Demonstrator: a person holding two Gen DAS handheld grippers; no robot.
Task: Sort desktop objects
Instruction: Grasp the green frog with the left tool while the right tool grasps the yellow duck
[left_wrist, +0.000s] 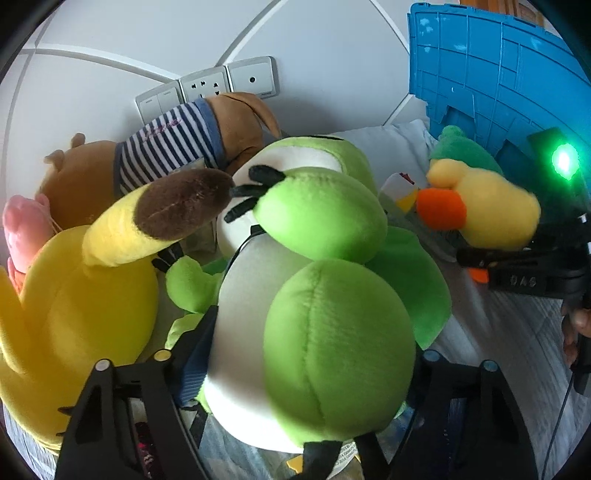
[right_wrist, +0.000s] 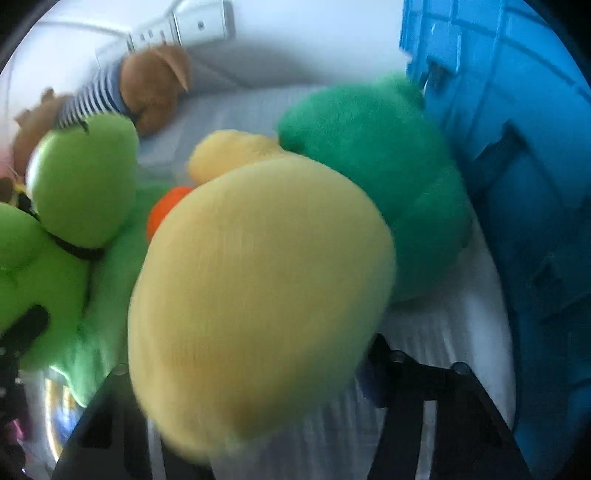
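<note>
A blue crate (left_wrist: 498, 74) stands at the far right against the white wall, wall sockets (left_wrist: 207, 88) to its left. Five plush toys crowd the pale bedding (left_wrist: 480, 332): one brown dog in a striped shirt (left_wrist: 166, 147), one big yellow toy (left_wrist: 74, 295), one pink toy (left_wrist: 22, 229) at the far left, one green frog (left_wrist: 332, 288) and one yellow duck (right_wrist: 258, 295). The left hand-held gripper (left_wrist: 310, 354) angles downward, its fingers clasping the frog's body. The right hand-held gripper (right_wrist: 255, 365) also tilts down – the duck fills its jaws, apparently gripped, though blur hides the contact.
</note>
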